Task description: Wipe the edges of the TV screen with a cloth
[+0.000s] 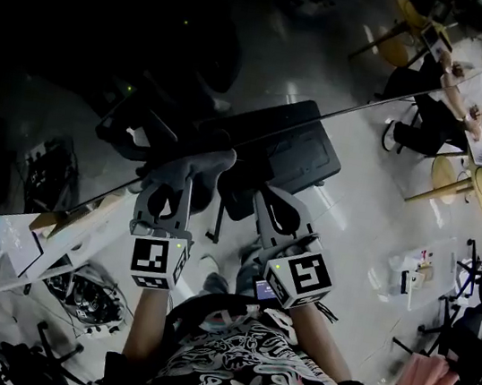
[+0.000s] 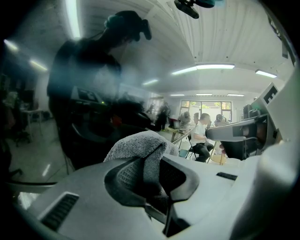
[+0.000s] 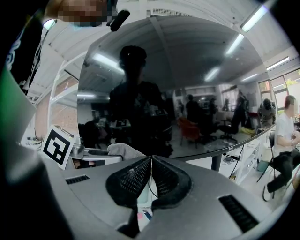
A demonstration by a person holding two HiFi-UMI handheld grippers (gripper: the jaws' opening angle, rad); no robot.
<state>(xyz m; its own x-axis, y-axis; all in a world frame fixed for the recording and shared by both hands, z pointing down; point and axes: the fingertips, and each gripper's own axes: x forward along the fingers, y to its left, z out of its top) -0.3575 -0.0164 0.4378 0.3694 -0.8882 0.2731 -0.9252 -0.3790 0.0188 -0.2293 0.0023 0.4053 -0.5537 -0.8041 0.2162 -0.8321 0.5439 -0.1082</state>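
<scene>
In the head view, the TV screen (image 1: 73, 52) fills the upper left of the frame as a dark, glossy sheet. Its edge runs as a thin line from the left middle up toward the upper right. Just left of centre, the left gripper (image 1: 171, 192) pinches a grey cloth (image 1: 198, 167) between its jaws. The cloth bulges out above the jaw tips and lies right at that edge line, though I cannot tell whether it presses on the glass. In the left gripper view, a fold of the cloth sits wedged between the two dark ribbed pads (image 2: 129, 176), with the dark screen behind it.

Just right of centre, near the left gripper but apart from it, is the right gripper (image 1: 276, 209). The right gripper view shows its jaws pressed together with nothing between them, pointing toward the screen's border.

At the upper right of the head view, people (image 1: 456, 94) sit at round tables (image 1: 450, 175), well apart from both grippers. A pink fabric (image 1: 428, 384) lies at the lower right.
</scene>
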